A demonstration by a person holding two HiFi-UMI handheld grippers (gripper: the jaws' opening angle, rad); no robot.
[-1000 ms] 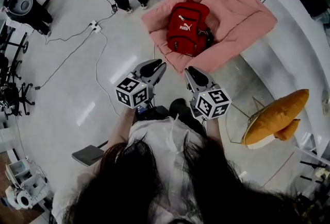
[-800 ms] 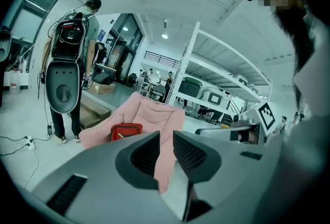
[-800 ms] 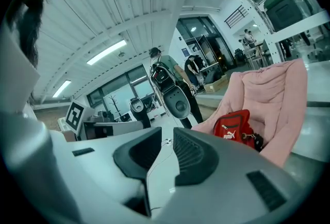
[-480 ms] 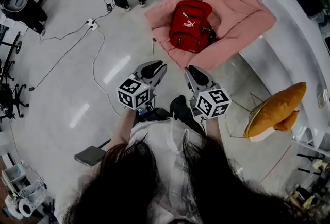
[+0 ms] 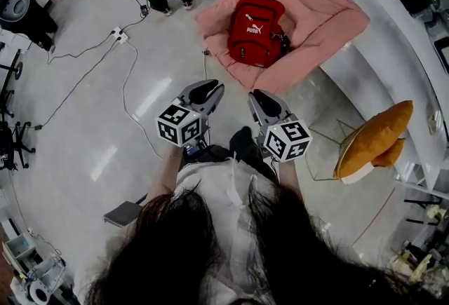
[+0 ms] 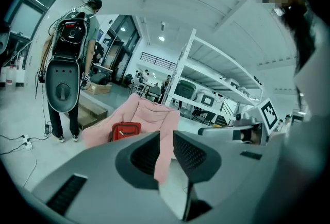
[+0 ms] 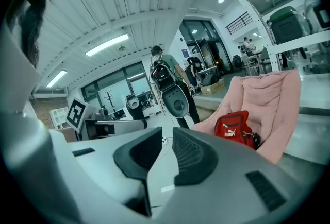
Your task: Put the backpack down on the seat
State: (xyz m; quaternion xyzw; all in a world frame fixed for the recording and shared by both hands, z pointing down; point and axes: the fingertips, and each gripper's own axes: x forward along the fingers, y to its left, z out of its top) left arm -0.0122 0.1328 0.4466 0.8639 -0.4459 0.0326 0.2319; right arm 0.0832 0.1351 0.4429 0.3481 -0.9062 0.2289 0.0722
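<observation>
Red backpack is already sitting on the pink seat, with nothing touching it. The person is holding both arms out side by side in front of their body, well back from it, left gripper and right gripper pointing toward the seat and tipping slightly down. Both are hanging empty with jaws a little apart, the right one's having just been closing a touch.
</observation>
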